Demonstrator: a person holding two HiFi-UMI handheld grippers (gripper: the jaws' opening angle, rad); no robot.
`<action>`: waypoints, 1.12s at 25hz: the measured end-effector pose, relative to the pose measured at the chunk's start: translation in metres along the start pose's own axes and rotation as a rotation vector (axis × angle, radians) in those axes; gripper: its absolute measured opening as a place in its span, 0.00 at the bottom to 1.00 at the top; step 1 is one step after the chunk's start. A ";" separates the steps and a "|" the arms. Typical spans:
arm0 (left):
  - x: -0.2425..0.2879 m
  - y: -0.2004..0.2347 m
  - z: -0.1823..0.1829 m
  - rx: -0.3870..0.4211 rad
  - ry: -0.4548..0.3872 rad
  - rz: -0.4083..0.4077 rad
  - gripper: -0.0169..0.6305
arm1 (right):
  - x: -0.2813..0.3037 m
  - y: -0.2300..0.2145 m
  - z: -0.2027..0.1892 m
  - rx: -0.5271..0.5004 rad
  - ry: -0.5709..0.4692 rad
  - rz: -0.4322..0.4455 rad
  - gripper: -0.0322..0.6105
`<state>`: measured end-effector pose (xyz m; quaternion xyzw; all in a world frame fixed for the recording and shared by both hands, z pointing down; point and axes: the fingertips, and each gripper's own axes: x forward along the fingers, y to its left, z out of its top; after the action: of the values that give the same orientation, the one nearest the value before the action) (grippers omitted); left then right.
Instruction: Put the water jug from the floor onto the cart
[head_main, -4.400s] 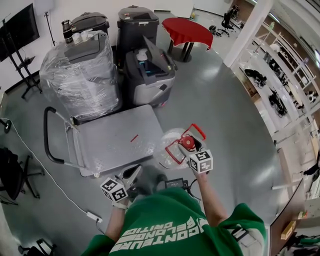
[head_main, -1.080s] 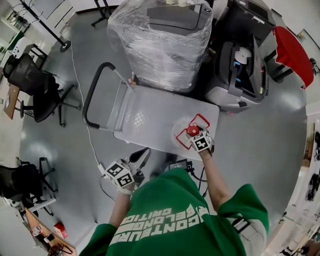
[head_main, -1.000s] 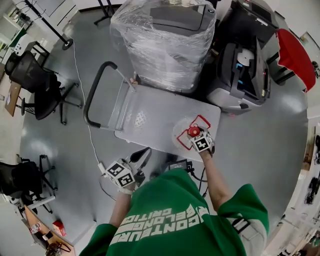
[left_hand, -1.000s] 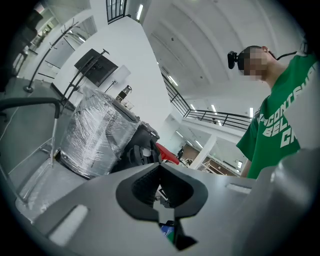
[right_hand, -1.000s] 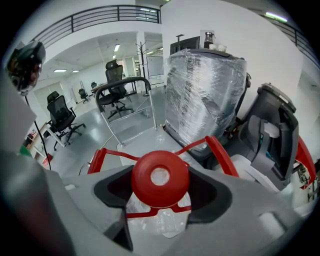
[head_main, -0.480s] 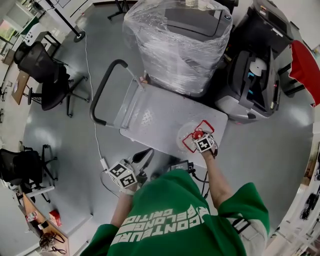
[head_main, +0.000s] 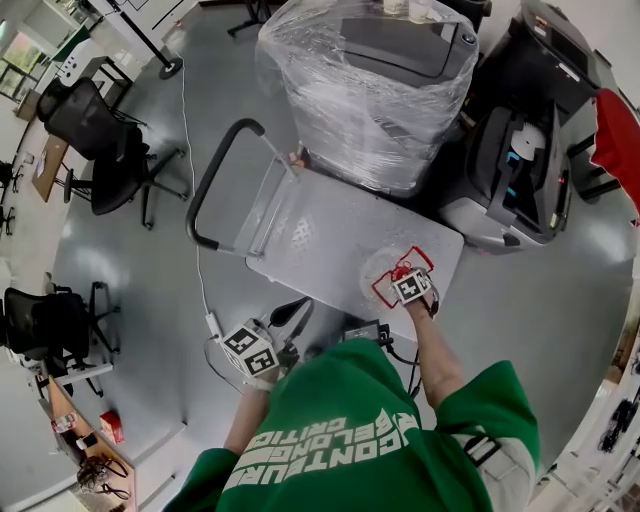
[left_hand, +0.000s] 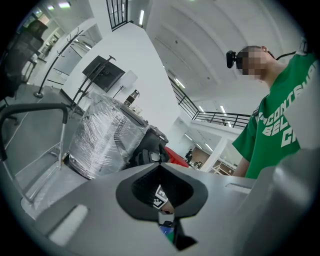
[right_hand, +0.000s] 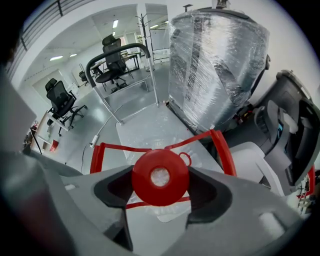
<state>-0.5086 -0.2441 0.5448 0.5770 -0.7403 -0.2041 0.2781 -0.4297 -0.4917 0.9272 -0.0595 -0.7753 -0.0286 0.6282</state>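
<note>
The clear water jug (head_main: 388, 276) with a red cap (right_hand: 160, 176) and red carry handle (right_hand: 221, 146) is at the near right corner of the grey cart deck (head_main: 320, 235). My right gripper (head_main: 402, 277) is shut on the jug's neck, and the cap fills the gap between the jaws in the right gripper view (right_hand: 160, 181). Whether the jug rests on the deck or hangs just above it, I cannot tell. My left gripper (head_main: 291, 315) hangs shut and empty over the floor near the cart's front edge, left of the jug.
A shrink-wrapped machine (head_main: 370, 90) stands at the cart's far end, beside its black push handle (head_main: 212, 180). An open grey device (head_main: 520, 170) sits to the right. Office chairs (head_main: 100, 150) stand at the left. A power strip and cable (head_main: 212, 322) and a black box (head_main: 362, 330) lie near my feet.
A few seconds ago the jug was over the floor off the cart's corner; now it is over the deck's corner. In the last second only my head view has shifted.
</note>
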 end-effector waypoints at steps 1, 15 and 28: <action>0.001 0.000 0.000 -0.002 0.001 0.003 0.05 | 0.004 0.001 0.003 -0.010 -0.013 0.010 0.51; 0.007 -0.001 -0.005 0.003 0.036 -0.004 0.05 | 0.046 0.031 -0.009 -0.052 0.032 0.042 0.51; 0.022 -0.017 -0.013 0.011 0.062 -0.085 0.05 | 0.036 0.032 -0.005 -0.045 0.021 0.059 0.52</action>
<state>-0.4918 -0.2689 0.5476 0.6155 -0.7073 -0.1938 0.2887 -0.4282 -0.4582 0.9629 -0.0963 -0.7658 -0.0282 0.6352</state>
